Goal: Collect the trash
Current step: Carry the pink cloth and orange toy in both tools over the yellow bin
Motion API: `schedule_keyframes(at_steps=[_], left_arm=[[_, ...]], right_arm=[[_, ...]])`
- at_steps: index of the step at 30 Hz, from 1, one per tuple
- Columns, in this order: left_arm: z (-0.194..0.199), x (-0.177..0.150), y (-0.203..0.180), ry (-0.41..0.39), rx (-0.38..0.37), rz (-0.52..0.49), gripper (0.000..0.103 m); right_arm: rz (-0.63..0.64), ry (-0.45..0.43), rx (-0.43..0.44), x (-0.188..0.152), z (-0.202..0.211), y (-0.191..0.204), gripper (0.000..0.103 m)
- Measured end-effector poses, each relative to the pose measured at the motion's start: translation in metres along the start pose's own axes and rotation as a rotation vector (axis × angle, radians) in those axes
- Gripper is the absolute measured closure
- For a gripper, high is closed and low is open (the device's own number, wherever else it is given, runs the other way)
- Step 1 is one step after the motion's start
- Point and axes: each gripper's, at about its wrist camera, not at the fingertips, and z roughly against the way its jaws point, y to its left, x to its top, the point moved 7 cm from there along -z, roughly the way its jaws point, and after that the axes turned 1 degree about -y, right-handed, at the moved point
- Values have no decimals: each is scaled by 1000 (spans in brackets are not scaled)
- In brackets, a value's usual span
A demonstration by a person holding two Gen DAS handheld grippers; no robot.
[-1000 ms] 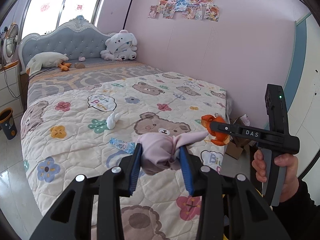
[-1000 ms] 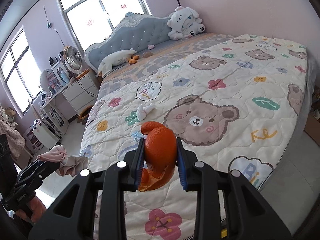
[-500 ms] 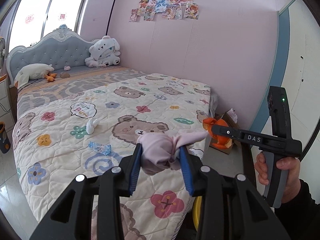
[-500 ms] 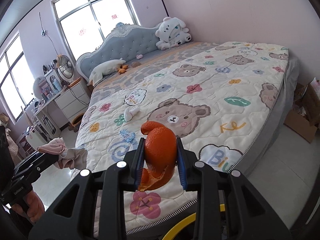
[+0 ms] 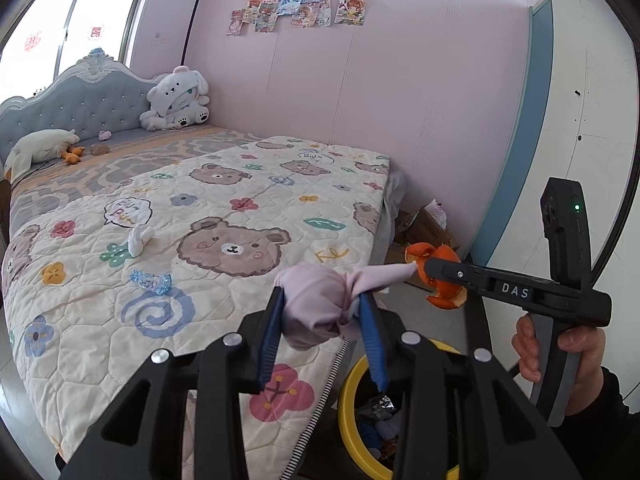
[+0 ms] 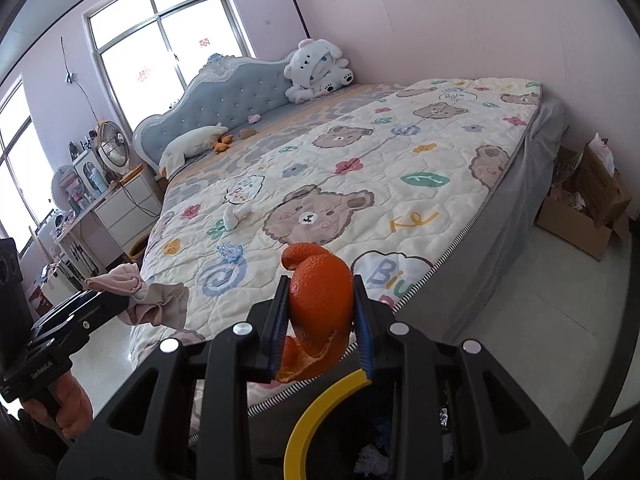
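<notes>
Two loads held at once: left gripper (image 5: pixel 322 312) clamped on a pink cloth wad (image 5: pixel 316 300), right gripper (image 6: pixel 320 316) clamped on orange peel (image 6: pixel 318 300), both above the foot of the bed (image 5: pixel 224 216), near the yellow-rimmed bin (image 5: pixel 352 392) on the floor below. Could miss if released before reaching over the rim: peel light and curled, likely to catch the edge and bounce out. Cloth tail hanging free, apt to drape over the rim or snag a pad. Still on the quilt and easily forgotten: white scrap (image 5: pixel 140 238) and blue wrapper (image 5: pixel 152 280).
</notes>
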Motion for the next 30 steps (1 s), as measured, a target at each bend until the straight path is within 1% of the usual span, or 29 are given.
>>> schedule_keyframes(at_steps=[6,12,19,24,27,30], left_arm=[[-3,-7,-22,7,-21,-32,68],[-12,-20,-38,43,-48,-46,68],[-35,-42,-55,128,-84,-52,68],[-54,-59,-64,203,-119,-32,68],[-62,-70,-68,234,-113,-41,68],[-69,-81,-71,277,-128,-23,68]], right_arm=[[-26,0,-28,-18,22,-18,75],[-44,7,-54,-40,38,-29,74],[-109,37,-82,-66,44,-52,74],[-143,47,-91,-80,48,-65,74],[-154,50,-95,-86,49,-70,74],[-167,50,-97,-92,51,-75,74]])
